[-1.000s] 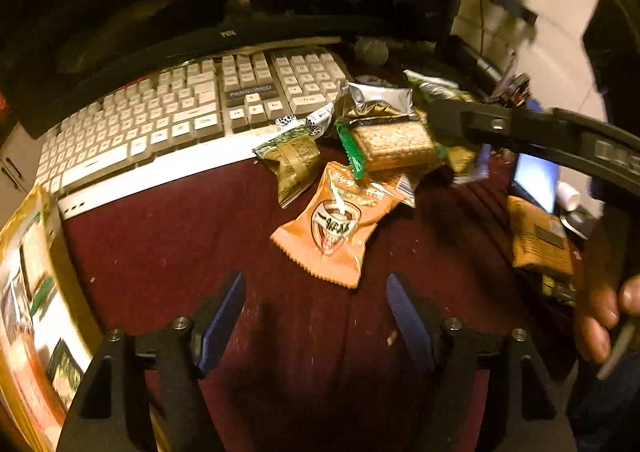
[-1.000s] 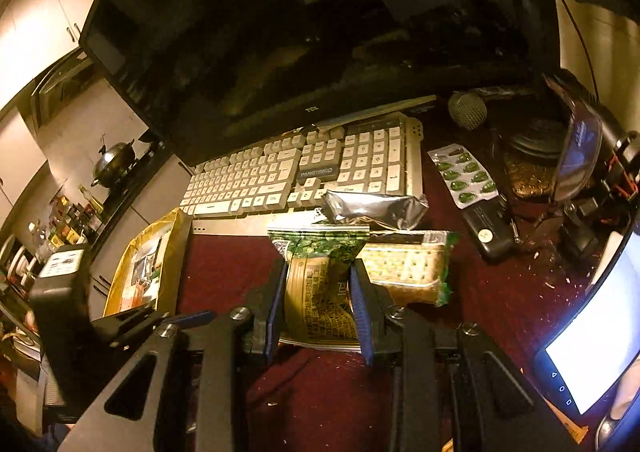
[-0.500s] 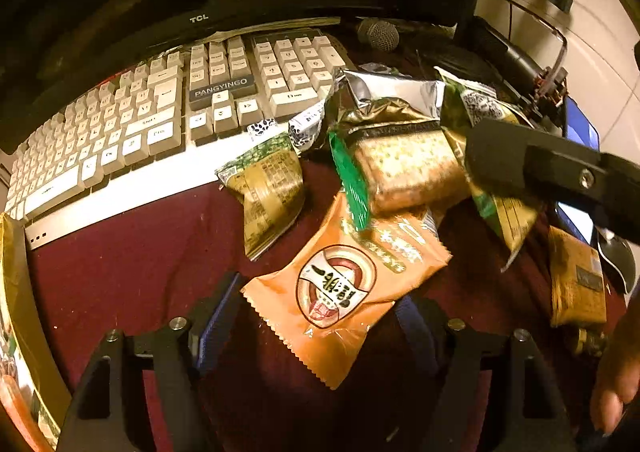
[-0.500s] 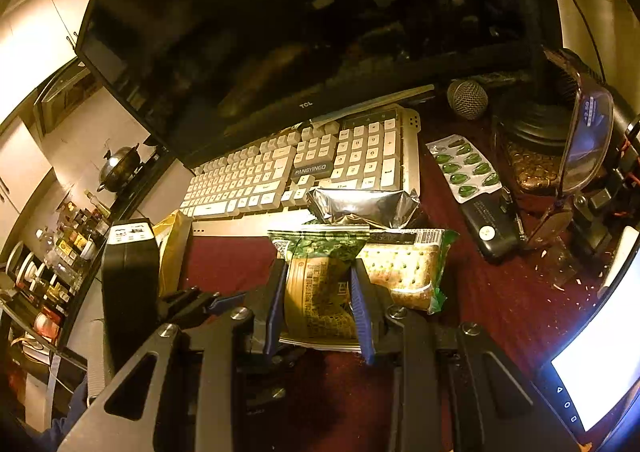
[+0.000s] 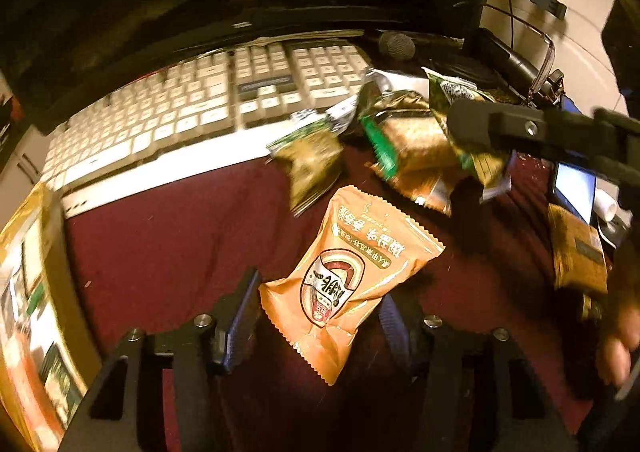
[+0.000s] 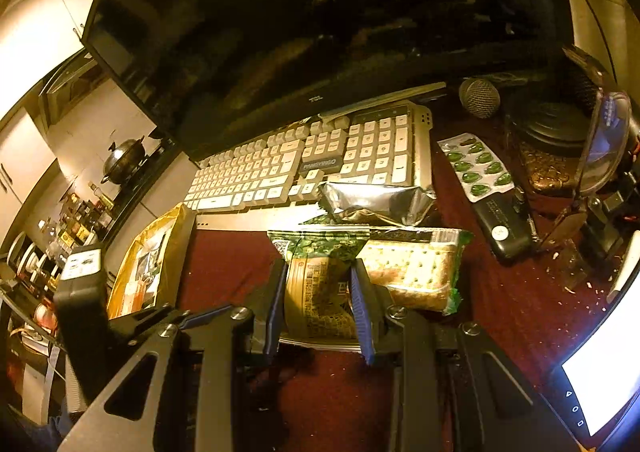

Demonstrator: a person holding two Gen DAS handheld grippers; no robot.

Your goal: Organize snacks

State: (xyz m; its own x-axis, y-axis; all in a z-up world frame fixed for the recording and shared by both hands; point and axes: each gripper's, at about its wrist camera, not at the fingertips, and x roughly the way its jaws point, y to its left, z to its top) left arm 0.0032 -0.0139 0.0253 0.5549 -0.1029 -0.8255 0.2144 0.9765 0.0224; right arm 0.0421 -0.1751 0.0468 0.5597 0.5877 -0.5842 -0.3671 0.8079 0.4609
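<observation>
An orange snack packet (image 5: 352,272) bears a red-and-white round emblem and dark lettering. The tabletop (image 5: 180,244) is dark maroon. The keyboard (image 6: 304,168) has cream keys. A green-topped, tan printed packet (image 6: 316,284) adjoins a green-edged cracker packet (image 6: 416,272).

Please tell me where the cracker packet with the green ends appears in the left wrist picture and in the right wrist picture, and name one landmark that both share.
Left wrist view: the cracker packet lies upper right of centre, just beyond the orange snack packet.
Right wrist view: it lies at centre, right of the right claw, which is shut on a green snack packet.
Shared landmark: the keyboard, behind the packets in both.
</observation>
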